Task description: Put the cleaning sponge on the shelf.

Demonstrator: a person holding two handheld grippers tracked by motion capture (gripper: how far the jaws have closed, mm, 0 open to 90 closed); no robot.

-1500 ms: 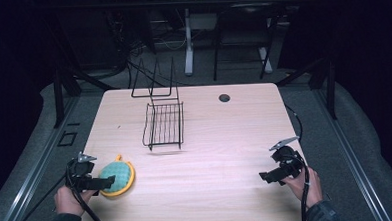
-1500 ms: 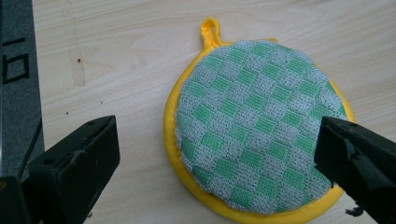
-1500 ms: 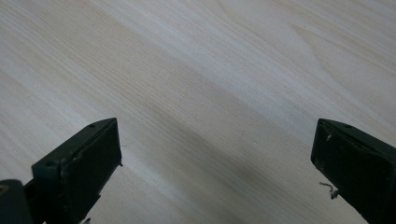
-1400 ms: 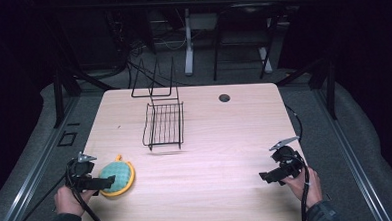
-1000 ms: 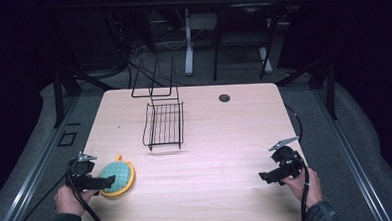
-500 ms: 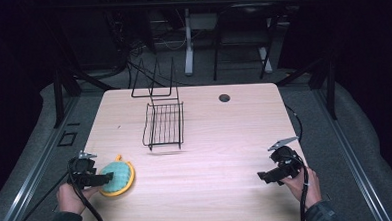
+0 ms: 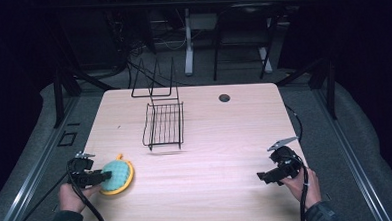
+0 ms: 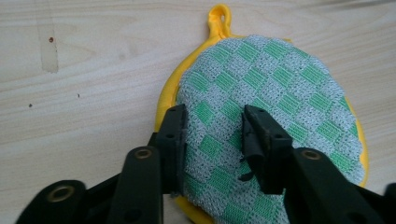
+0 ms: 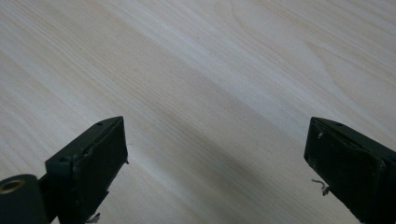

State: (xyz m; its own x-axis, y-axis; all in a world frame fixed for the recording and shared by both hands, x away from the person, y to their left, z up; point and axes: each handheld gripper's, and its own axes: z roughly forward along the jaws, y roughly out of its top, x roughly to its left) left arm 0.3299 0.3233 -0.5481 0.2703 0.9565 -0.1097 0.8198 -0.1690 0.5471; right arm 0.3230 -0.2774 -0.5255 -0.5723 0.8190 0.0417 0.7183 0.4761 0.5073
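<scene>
A round pot holder (image 7: 118,174), green-and-white checked with a yellow rim and loop, lies near the table's front left corner. My left gripper (image 7: 105,177) comes at it from the left. In the left gripper view its jaws are closed in on the checked cloth (image 8: 280,88), which bulges between them; the left gripper (image 8: 212,133) is shut on it. My right gripper (image 7: 265,177) is held low near the front right of the table. In the right gripper view the right gripper (image 9: 215,158) stands wide open over bare wood with nothing between its jaws.
A black wire rack (image 7: 164,124) lies flat on the wooden table (image 7: 225,139) left of centre. A second wire frame (image 7: 155,82) stands at the back edge. A dark cable hole (image 7: 224,97) sits at the back. Cables trail from both grippers.
Both hands have shifted only slightly. The right gripper has edged a little left and down. The pot holder stays in the same place.
</scene>
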